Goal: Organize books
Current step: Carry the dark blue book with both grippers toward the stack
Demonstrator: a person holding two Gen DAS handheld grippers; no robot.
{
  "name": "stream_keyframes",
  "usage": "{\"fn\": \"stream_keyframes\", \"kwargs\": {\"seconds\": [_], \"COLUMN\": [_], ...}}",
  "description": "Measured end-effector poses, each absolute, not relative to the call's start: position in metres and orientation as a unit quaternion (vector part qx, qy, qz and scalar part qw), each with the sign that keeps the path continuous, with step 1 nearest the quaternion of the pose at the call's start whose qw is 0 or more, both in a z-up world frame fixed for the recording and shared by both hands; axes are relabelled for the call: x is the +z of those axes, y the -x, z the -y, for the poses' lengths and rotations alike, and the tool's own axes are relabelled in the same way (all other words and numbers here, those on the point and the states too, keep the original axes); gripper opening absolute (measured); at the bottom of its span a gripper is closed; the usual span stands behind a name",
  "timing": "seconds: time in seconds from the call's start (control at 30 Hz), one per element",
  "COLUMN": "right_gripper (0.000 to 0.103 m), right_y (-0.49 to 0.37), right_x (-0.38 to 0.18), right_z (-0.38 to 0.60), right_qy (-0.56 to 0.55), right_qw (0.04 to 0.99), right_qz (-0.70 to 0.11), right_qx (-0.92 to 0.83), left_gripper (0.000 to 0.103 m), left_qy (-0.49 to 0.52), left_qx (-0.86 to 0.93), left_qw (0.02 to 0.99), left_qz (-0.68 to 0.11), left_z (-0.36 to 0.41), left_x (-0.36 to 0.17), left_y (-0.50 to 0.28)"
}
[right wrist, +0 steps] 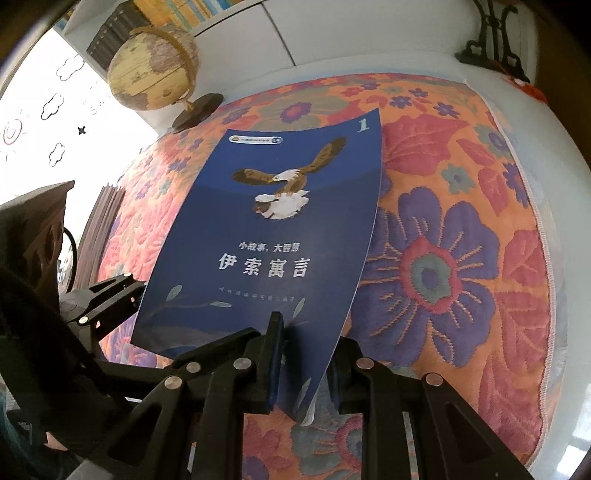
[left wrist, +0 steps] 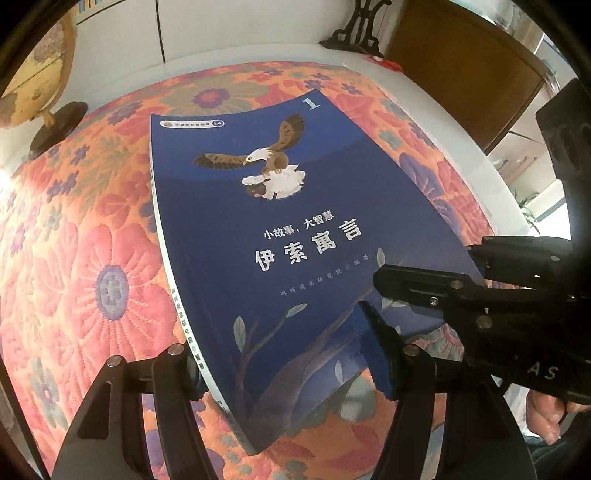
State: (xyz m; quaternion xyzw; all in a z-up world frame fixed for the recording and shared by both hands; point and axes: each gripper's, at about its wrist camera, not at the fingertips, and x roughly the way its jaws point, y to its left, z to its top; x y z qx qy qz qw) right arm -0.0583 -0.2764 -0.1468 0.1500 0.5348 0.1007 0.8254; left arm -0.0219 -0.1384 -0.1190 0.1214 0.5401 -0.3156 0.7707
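A thin blue book (left wrist: 295, 206) with an eagle on its cover and a white "1" hangs tilted over the floral quilted mat (left wrist: 92, 258). My left gripper (left wrist: 269, 332) straddles its near corner: one finger (left wrist: 177, 369) sits against the spine and the blue pad (left wrist: 369, 350) against the bottom edge. My right gripper (left wrist: 384, 288) clamps the bottom edge further right. In the right wrist view the book (right wrist: 295, 229) runs between the right gripper's (right wrist: 304, 343) closed pads, and the left gripper (right wrist: 133, 288) meets its lower left corner. The cover bows slightly.
A globe (right wrist: 155, 70) on a dark base stands at the mat's far left corner. A black ornate stand (right wrist: 491, 37) sits at the far right on the white table (left wrist: 258, 51). A wooden cabinet (left wrist: 461, 66) lies beyond it. Shelved books (right wrist: 177, 11) line the back wall.
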Motion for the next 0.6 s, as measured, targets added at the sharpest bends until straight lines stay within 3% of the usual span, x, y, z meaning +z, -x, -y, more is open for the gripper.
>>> {"fn": "stream_keyframes", "kwargs": {"seconds": [0.6], "right_gripper": [0.021], "right_y": [0.081], "right_x": [-0.112], "right_z": [0.253], "right_qy": [-0.145], "right_qw": [0.839], "right_qz": [-0.502], "right_qx": [0.149], "left_gripper": [0.063], "left_qy": [-0.124], "left_qx": [-0.311], "left_qw": [0.800], "left_qz": [-0.498], "left_z": [0.122], "left_x": [-0.077], "left_y": [0.045]}}
